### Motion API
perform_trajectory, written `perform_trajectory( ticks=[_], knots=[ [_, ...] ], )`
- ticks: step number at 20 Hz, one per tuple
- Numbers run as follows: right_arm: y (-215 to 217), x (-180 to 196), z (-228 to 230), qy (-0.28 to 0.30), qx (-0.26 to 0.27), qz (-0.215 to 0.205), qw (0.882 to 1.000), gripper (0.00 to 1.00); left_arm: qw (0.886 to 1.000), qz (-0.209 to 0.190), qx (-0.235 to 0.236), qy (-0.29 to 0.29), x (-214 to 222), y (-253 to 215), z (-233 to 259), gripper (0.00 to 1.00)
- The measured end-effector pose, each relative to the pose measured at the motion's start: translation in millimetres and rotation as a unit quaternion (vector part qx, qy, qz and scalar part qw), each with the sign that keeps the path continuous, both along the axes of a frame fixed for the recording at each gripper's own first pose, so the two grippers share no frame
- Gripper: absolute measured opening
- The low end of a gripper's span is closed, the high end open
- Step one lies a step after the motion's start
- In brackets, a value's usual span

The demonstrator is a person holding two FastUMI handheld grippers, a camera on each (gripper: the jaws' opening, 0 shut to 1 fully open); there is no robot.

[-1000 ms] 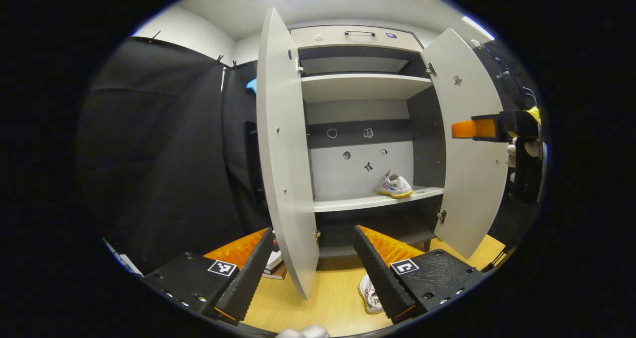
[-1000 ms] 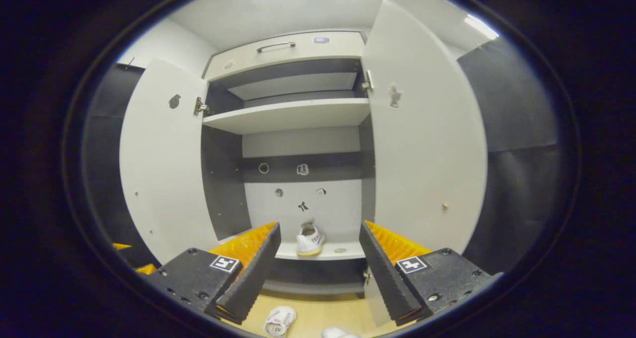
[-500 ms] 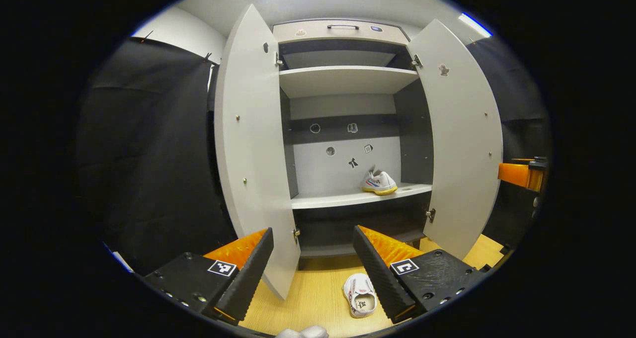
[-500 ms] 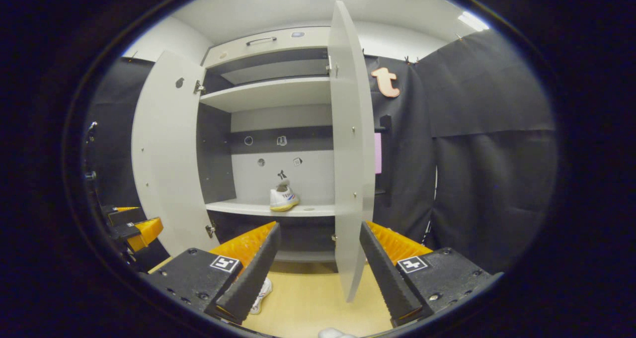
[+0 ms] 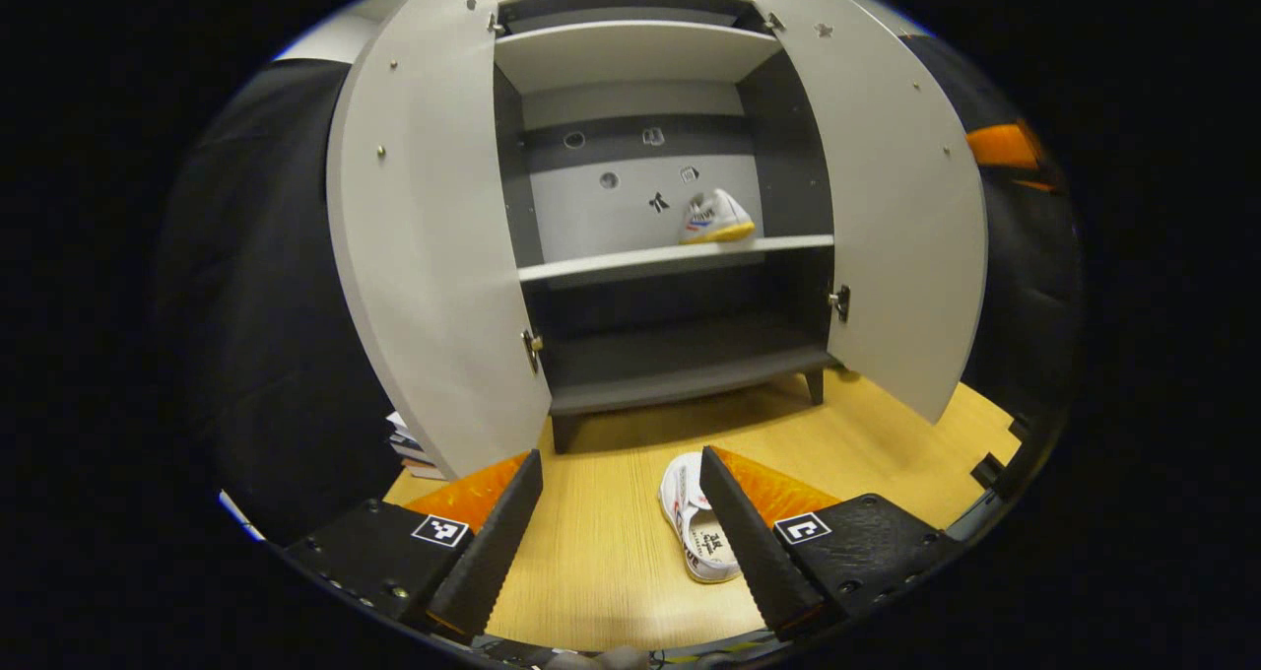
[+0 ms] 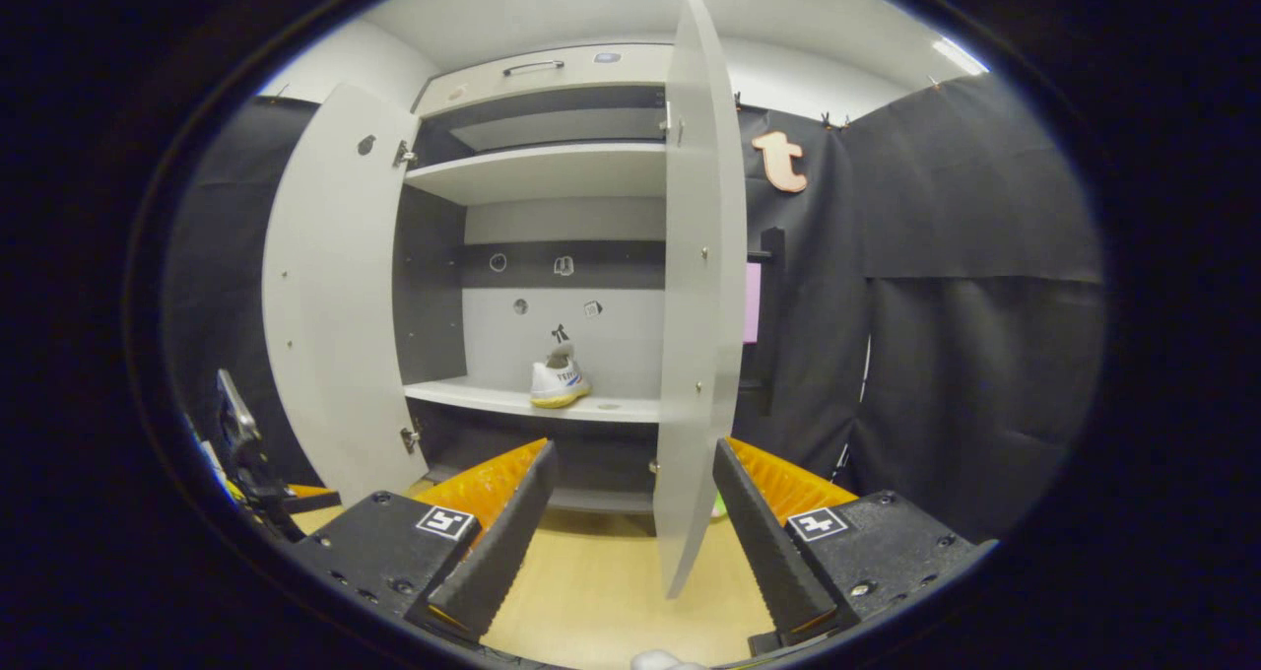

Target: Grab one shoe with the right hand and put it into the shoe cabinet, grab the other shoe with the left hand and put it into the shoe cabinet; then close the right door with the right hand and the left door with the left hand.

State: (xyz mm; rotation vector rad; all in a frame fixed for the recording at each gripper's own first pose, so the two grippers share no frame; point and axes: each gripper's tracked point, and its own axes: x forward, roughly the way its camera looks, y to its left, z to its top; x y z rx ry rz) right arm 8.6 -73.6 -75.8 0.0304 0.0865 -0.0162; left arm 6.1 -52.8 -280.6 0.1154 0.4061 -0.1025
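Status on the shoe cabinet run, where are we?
Done: one shoe sits on the cabinet's middle shelf. In hand: nothing gripped; the left claw is open above the second shoe, which lies on the floor. The right claw is open too. Left: shelve that shoe, then close the right door and left door.

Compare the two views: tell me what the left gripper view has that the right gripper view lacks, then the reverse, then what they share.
Left gripper view alone: a second shoe on the floor lying between the open fingers of the left gripper, and the cabinet's dark bottom shelf.

Right gripper view alone: the right door seen nearly edge-on ahead of the open right gripper, a drawer handle on top, and a pink panel behind the door.

Both: the open shoe cabinet, its left door, and one shoe on the middle shelf.
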Motion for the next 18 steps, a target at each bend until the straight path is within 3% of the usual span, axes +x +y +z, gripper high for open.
perform_trajectory(
  ticks=[5,10,18],
  knots=[
    [1.5,-5.1,-5.9,0.022,-0.012,-0.001,1.000,1.00,0.997,-0.015,0.000,0.074,5.7,-16.2,-79.9,0.97],
    [-5.7,-7.0,-11.6,0.041,-0.023,-0.015,0.999,1.00,0.991,-0.025,0.010,0.129,37.6,-27.5,-150.7,0.97],
    [-15.2,1.8,-18.0,0.057,-0.029,-0.037,0.997,1.00,0.990,-0.027,0.018,0.141,95.4,-32.4,-184.6,0.95]
  ],
)
